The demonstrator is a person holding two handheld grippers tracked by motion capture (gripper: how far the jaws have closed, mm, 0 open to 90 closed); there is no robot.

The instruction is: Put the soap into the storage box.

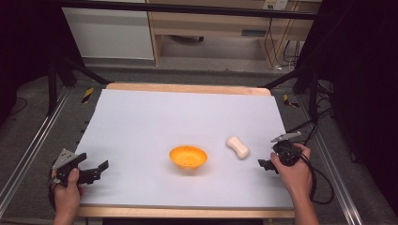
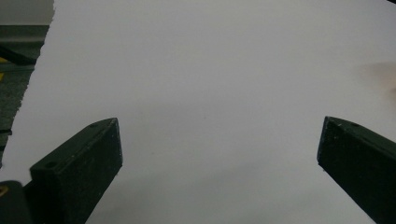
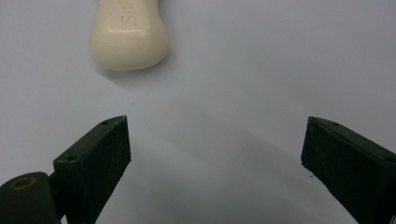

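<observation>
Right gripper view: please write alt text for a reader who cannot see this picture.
A cream bar of soap lies on a white table surface, ahead and to the left of the right gripper. Its two black jaws rise from the bottom edge, wide apart and holding nothing.

Looks like a lab or test rig rather than a home. White sheet (image 1: 187, 117) laid over a wooden surface (image 1: 187, 88), flanked by metal rails (image 1: 28, 154) on grey floor. Black frame bars (image 1: 187, 8) overhead and dark curtains (image 1: 366, 70) at both sides. Farther off, loose cables (image 1: 274, 47) hanging by a plain wooden bench (image 1: 211, 23), plus yellow-black hazard tape (image 1: 88, 95).
</observation>
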